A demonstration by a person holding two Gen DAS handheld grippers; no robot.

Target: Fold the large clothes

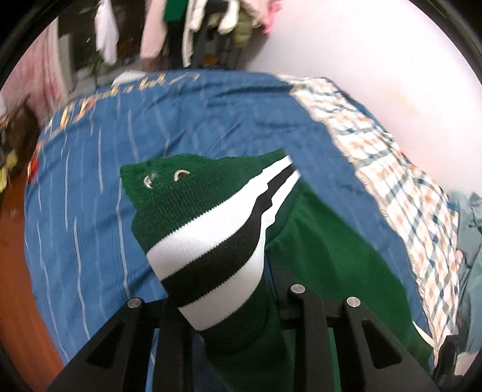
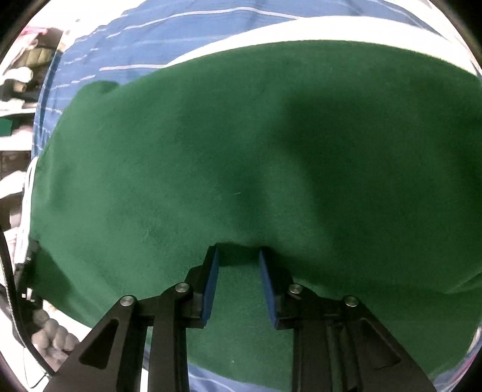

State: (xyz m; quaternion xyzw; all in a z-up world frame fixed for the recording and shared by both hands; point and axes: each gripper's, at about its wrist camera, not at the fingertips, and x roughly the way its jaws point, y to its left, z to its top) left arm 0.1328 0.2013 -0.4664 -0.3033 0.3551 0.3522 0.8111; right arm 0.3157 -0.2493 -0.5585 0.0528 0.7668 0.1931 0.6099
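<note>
Spreading across a blue striped bedcover (image 1: 186,120), a large green garment (image 2: 241,144) lies partly lifted as a fold gets under way, to judge by how the cloth is bunched and raised. In the left wrist view the garment's ribbed band (image 1: 211,238), striped white and black with two metal eyelets (image 1: 165,178) near its edge, is draped up over the left gripper (image 1: 238,304); the cloth hides its fingers, so whether it is clamped on the band cannot be told, though the raised fabric suggests a hold. In the right wrist view the right gripper (image 2: 239,256) stands with its jaws apart, blue pads (image 2: 211,286) showing, their tips tucked just under a fold edge of the green fabric with nothing pinched between them.

The next move likely calls for the right gripper to close on that edge, then for both tools to carry the cloth over evenly so the layers land flat; slack fabric could slip or wrinkle.

The bed fills most of the scene. A checked blanket (image 1: 400,187) lies along its far side against a pale wall (image 1: 376,51). Clothes hang blurred on a rack (image 1: 195,27) beyond the bed, and reddish-brown floor (image 1: 18,271) shows alongside it.
</note>
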